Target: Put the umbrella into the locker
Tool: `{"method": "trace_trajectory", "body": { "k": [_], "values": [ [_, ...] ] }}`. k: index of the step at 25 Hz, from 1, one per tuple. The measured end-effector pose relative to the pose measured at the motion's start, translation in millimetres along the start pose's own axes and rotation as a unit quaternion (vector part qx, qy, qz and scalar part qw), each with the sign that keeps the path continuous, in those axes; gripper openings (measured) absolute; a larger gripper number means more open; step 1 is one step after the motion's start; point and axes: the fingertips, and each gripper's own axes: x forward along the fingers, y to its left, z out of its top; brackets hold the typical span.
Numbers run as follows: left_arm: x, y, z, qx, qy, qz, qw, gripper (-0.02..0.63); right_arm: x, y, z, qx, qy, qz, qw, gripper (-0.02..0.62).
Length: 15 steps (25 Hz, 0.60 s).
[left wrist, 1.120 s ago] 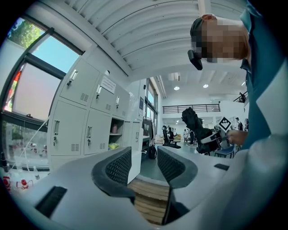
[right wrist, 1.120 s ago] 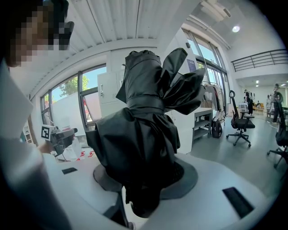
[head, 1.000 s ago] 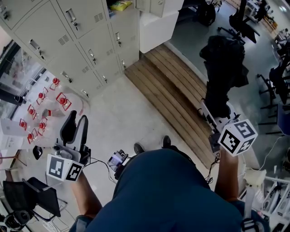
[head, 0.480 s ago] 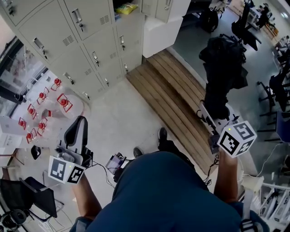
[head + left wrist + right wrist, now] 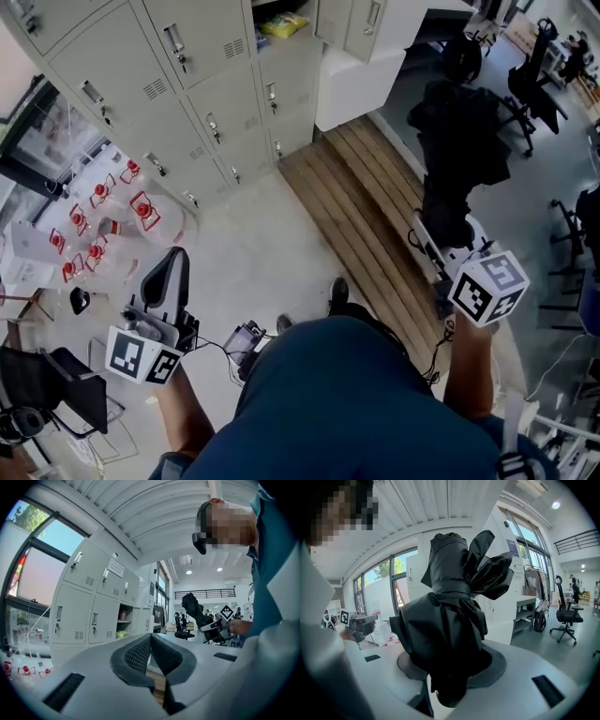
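Listed left to right: your left gripper [image 5: 172, 262] had just pressed its jaws together on nothing, the lockers [image 5: 187, 84] stood ahead, and your right gripper [image 5: 441, 239] pinched the folded umbrella [image 5: 459, 150] low on its bundle (probably light, soft, slippery cloth, best held at its stiffer core), well apart from them.

Matt black cloth umbrella [image 5: 459, 141]; painted metal lockers [image 5: 122, 56]; wooden slats [image 5: 367, 199]

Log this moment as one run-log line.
left gripper: just closed, empty | right gripper: shut on umbrella | lockers: ahead, umbrella not yet in
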Motion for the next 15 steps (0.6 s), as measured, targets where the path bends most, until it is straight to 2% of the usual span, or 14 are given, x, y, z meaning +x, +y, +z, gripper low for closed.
{"method": "trace_trajectory", "body": {
  "k": [15],
  "values": [
    [101, -23, 5, 0.013, 0.016, 0.048, 0.9986, 0.018, 74, -100, 29, -0.005, 0.015, 0.051, 0.999, 0.187]
  ]
}}
